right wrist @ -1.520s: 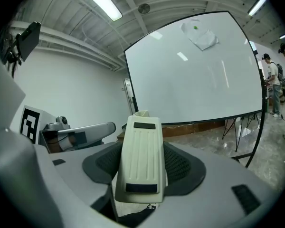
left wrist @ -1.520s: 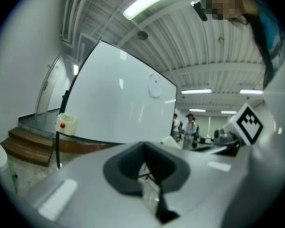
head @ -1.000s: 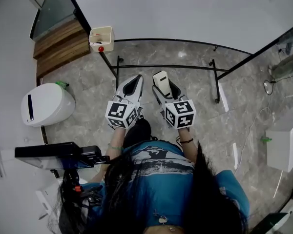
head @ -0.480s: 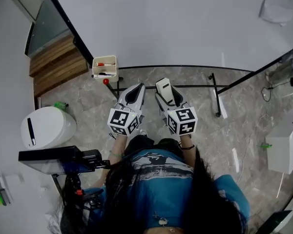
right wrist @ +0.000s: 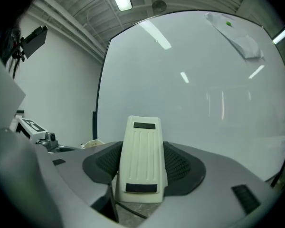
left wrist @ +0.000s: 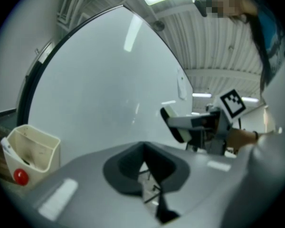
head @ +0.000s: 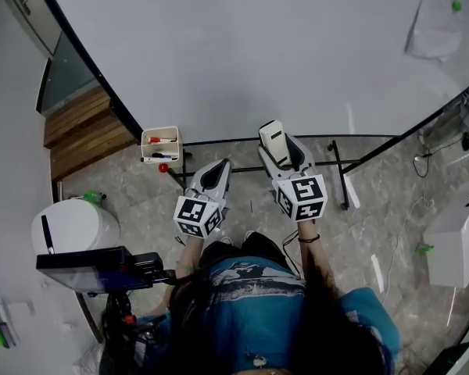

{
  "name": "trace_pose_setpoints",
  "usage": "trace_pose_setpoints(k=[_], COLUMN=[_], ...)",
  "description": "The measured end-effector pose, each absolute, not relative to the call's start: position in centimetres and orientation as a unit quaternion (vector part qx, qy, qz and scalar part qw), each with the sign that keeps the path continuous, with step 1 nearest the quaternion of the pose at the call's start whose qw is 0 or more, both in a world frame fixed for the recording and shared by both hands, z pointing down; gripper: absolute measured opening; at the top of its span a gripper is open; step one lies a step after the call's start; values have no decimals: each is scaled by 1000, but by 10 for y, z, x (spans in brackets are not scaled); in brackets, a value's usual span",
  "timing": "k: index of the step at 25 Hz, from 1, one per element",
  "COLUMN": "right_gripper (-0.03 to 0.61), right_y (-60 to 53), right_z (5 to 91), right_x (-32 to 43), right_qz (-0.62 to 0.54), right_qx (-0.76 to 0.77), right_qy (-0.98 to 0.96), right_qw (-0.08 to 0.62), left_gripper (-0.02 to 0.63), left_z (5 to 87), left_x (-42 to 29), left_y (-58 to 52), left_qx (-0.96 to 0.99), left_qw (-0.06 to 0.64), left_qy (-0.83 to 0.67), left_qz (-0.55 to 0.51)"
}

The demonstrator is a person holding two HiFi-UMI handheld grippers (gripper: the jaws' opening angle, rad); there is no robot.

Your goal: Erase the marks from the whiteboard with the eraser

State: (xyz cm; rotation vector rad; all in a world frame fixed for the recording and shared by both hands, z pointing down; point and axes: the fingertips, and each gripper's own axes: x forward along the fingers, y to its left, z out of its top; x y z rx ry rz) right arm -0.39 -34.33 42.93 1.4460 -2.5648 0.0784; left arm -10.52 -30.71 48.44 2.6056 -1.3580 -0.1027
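We hold the eraser (right wrist: pixel 141 158) clamped in our right gripper (head: pixel 284 153) at the whiteboard's (head: pixel 258 53) bottom edge. Our left gripper (head: pixel 211 176), below that edge, is closed on nothing. We see 0 marks on the board, so wiping looks either finished or not yet needed here.

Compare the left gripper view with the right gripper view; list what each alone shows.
Left only: the left gripper's shut, empty jaws, and the right gripper's marker cube. Right only: the eraser's ribbed cream back, and a green magnet on a pinned sheet. Both: the whiteboard, and the right gripper clamping the eraser.
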Motion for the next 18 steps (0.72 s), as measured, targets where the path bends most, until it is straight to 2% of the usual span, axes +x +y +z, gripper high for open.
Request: trace_pose_setpoints(k=[11, 18], right_gripper=[264, 264], right_y=[-416, -432], right_z=[254, 134], right_x=[58, 104], right_qz=[-200, -313], right_qx=[531, 571], right_qy=[-822, -758], right_qw=[43, -41], left_gripper=[3, 3], left_z=[471, 469], left_x=[-82, -68], left_y=[-335, -333], left_qx=[872, 872], left_qw=[100, 97], left_qy=[-476, -479], left_qz=[-45, -41])
